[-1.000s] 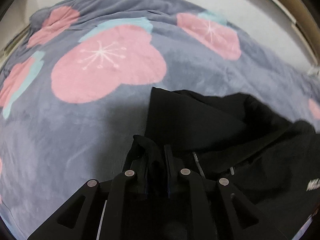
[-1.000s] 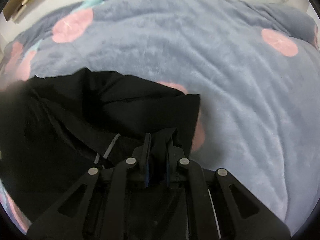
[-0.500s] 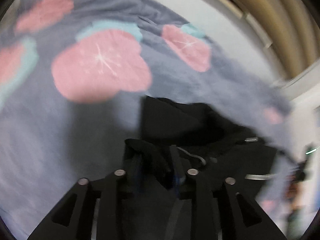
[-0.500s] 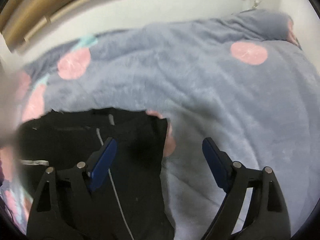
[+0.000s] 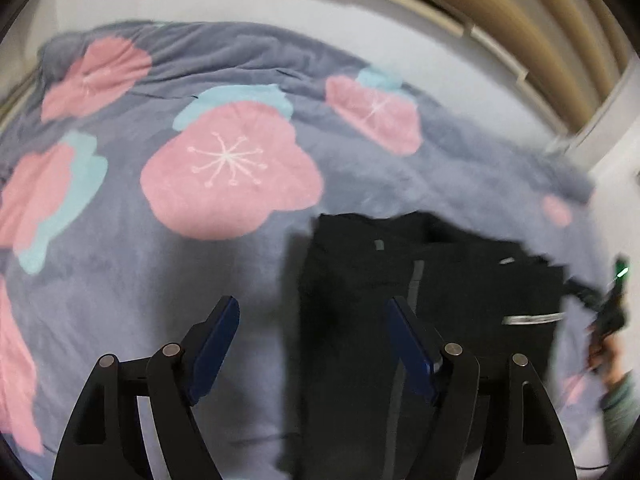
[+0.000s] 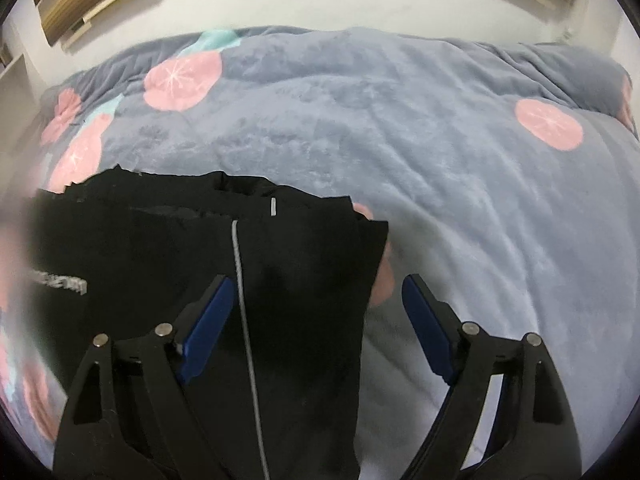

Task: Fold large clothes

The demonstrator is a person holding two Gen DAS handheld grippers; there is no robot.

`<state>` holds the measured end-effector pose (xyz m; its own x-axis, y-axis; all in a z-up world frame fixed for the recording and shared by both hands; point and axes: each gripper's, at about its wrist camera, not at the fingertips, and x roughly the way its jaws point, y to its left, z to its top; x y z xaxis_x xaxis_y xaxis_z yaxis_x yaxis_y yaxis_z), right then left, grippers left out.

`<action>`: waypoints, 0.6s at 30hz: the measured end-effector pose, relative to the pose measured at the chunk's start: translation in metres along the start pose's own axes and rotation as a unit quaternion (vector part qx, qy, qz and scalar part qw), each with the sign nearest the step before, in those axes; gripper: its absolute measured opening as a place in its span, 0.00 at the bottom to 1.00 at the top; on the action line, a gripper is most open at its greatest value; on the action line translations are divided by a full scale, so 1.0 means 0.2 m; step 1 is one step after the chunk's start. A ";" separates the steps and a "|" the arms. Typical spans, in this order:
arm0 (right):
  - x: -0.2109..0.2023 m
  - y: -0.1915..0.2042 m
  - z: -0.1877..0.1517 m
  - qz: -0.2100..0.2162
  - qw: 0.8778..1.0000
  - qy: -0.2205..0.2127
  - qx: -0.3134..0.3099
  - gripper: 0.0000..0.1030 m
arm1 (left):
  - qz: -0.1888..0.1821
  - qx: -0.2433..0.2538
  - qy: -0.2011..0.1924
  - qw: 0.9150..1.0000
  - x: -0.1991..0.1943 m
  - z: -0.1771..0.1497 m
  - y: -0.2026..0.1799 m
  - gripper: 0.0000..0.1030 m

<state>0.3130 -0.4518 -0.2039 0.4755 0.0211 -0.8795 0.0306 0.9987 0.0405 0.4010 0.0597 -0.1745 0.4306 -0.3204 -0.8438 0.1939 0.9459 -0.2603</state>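
A black zip-up jacket [image 5: 460,272] lies folded flat on a grey blanket [image 5: 120,280] with pink flowers. My left gripper [image 5: 312,308] hovers above the jacket's left edge. Its jaws are opening, and the blue pads [image 5: 216,340] touch no cloth. In the right wrist view the jacket [image 6: 160,248] fills the lower left, with its grey zip line [image 6: 240,280] running down it. My right gripper [image 6: 318,282] hangs over the jacket's right edge. Its jaws stand wide and are closing slightly, with the cloth lying loose below them.
The blanket [image 6: 460,200] spreads far to the right and back. A white wall [image 6: 320,0] and wooden slats [image 5: 520,40] stand behind the bed. A blurred hand with the other gripper [image 5: 608,320] shows at the right edge of the left wrist view.
Both grippers were shut on folds of the black jacket; both have let go, opened wide and risen. The jacket has dropped flat onto the blanket.
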 end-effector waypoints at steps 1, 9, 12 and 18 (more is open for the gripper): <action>0.01 0.00 0.00 0.003 1.000 -0.002 -0.002 0.80 | -0.002 0.000 0.000 1.000 0.02 0.00 0.02 0.75; 0.16 -0.08 0.04 0.040 0.999 0.000 -0.025 0.79 | -0.113 -0.035 0.073 0.990 0.40 0.05 0.09 0.75; 0.22 -0.08 0.06 0.061 0.998 0.010 -0.031 0.79 | -0.151 -0.051 0.085 0.984 0.46 0.05 0.10 0.75; 0.33 -0.09 0.08 0.106 0.993 0.044 -0.012 0.18 | -0.157 -0.042 0.075 0.984 0.50 0.04 0.03 0.17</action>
<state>0.3584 -0.4688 -0.2555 0.3904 0.2330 -0.8907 -0.0836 0.9724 0.2178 0.4534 0.0335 -0.2568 0.2243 -0.5914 -0.7745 0.2207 0.8049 -0.5508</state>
